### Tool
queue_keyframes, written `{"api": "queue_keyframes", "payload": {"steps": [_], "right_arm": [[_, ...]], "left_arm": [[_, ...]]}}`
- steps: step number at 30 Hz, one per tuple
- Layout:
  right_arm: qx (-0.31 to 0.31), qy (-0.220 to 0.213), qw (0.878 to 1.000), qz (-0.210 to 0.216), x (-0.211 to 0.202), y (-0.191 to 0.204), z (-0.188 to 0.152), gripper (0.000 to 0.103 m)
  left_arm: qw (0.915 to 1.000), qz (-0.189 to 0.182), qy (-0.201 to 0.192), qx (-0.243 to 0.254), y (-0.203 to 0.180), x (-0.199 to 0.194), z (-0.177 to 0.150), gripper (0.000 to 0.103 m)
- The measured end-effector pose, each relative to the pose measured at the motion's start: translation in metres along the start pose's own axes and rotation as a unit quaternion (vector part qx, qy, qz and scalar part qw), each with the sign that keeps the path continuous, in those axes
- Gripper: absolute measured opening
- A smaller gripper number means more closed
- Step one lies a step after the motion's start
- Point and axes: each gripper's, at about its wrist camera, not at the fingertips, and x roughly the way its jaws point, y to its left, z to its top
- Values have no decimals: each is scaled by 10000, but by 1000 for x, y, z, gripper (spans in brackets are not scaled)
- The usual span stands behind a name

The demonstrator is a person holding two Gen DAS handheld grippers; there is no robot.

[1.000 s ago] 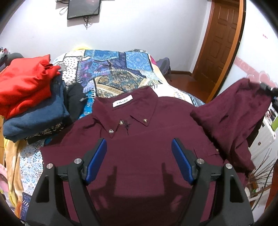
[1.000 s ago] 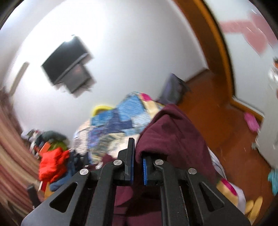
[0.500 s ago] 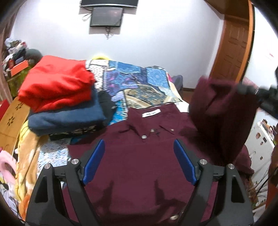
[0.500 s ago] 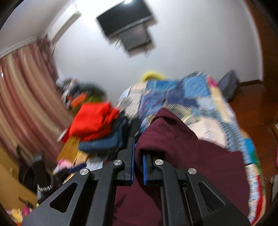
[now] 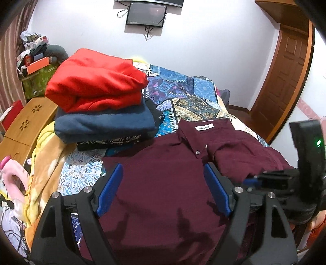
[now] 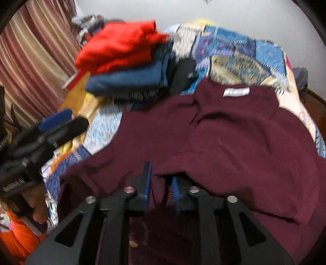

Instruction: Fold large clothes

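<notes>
A maroon button-down shirt [image 5: 163, 183] lies front-up on the patterned bedspread [image 5: 183, 97], collar with a white label at the far end. Its right sleeve [image 5: 240, 155] is folded over the chest. My left gripper [image 5: 163, 189] is open and empty, hovering over the shirt's middle. My right gripper [image 6: 161, 183] has its jaws slightly apart, with the sleeve cloth [image 6: 234, 152] draped over the right finger and hanging between them; the frame is blurred. It also shows at the right edge of the left wrist view [image 5: 264, 181].
A stack of folded clothes, red [image 5: 95, 81] on navy blue [image 5: 104, 124], sits on the bed's left side beside the shirt. A wooden side table [image 5: 26, 124] stands left of the bed. A door [image 5: 285, 81] and wall screen [image 5: 146, 12] are behind.
The right gripper carried the sleeve from the raised right side over and down onto the shirt's chest, and its jaws have parted slightly. The left gripper drew back and stayed open.
</notes>
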Motion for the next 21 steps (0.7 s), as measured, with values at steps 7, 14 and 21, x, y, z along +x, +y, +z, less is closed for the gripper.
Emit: {"api": "queue_keyframes", "payload": {"steps": [7,14,21], "right_arm": [[-258,-9,9996,-79,-30,7,-6,25],[-100,-1182,9918,-487,-110,-15,-19,46],[330,-1938,9712,-1344,-181,-62,-45,48]], "left_arm": [[9998,55,-28,200,-13,0,3,81],[9984,-48,-79,556,-46,0,11,81],[9915,-49,-119,1293,-107,9,14,89]]}}
